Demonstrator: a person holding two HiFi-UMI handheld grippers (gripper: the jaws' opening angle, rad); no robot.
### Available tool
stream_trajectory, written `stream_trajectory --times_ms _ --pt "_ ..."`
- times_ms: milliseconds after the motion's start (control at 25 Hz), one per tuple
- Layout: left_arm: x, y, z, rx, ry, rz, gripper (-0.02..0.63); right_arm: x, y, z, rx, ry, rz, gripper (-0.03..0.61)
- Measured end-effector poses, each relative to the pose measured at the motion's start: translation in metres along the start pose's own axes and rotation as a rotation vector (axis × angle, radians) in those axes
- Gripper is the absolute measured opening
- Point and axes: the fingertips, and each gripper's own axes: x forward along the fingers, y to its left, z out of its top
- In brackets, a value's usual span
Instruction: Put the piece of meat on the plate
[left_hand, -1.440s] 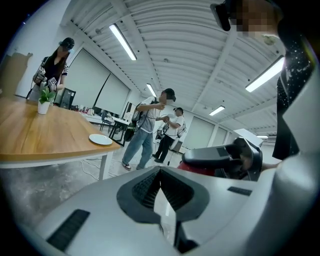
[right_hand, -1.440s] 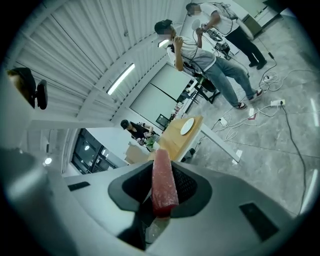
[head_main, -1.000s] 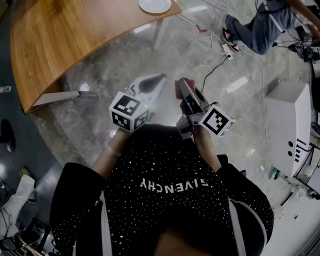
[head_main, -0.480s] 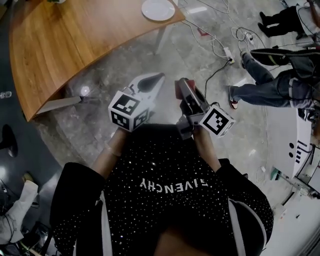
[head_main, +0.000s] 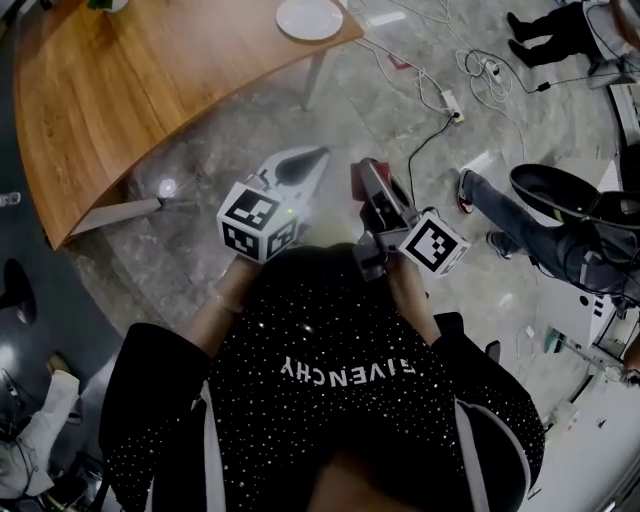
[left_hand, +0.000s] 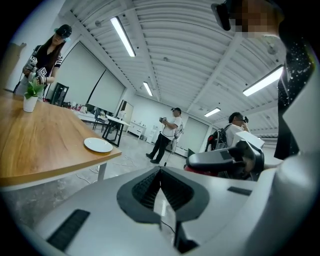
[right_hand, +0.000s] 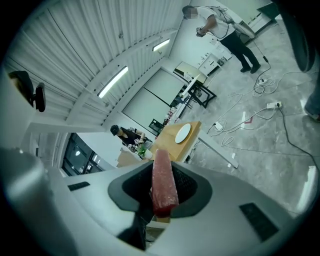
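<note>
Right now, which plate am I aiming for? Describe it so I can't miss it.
Find the curved wooden table ahead on the left. The plate sits at its end corner, close to the edge, over the white leg. It is round, flat, white and empty, unlike the small potted plant farther along the table.

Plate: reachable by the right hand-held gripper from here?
Probably not yet. The plate sits at the table corner; the right hand-held gripper, holding the meat, is over floor short of it. Nothing blocks the way.
</note>
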Motion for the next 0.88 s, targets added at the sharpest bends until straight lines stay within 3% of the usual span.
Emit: stream_trajectory --times_ms 480,880 --pt "-0.005 -0.013 0.001 0.034 0.001 0.008 0.009 -0.014 0.005 0.010 -0.014 -0.039 0.030 0.095" --pt "0.010 0.015 0.009 0.001 0.002 0.045 0.009 0.019 0.002 0.028 -0.003 -0.010 0.041 0.095"
